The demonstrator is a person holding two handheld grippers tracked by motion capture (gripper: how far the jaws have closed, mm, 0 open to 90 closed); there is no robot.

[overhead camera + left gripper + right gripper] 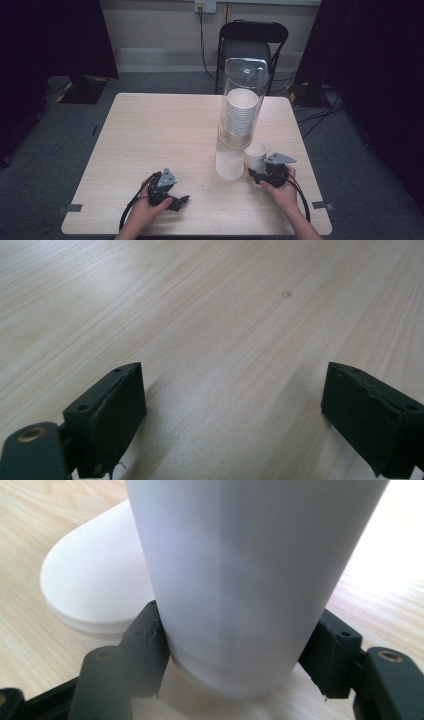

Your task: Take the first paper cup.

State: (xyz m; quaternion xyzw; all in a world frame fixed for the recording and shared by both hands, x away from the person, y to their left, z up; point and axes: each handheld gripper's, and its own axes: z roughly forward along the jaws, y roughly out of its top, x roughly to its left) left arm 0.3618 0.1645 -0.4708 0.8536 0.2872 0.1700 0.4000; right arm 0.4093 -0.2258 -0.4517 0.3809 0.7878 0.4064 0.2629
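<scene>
Beside the tall clear tube, the right gripper squeezes a white paper cup near its bottom, both jaws pressing its sides. The tube holds a stack of cups (white ones). The left gripper rests wide open, empty. I think the cup gets lifted away next, gently.

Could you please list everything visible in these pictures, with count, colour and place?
Paper cup: one, white, upright on the table's right half, between the right gripper's jaws.
Cup dispenser: one, clear tube on a white base, right of centre, left of the cup.
Stacked cups: several, white, inside the tube.
Table: one, light wood.
Chair: one, black, behind the table.
Left gripper: one, black, near edge, jaws apart over bare wood.
Right gripper: one, black, jaws against the cup's sides.
</scene>
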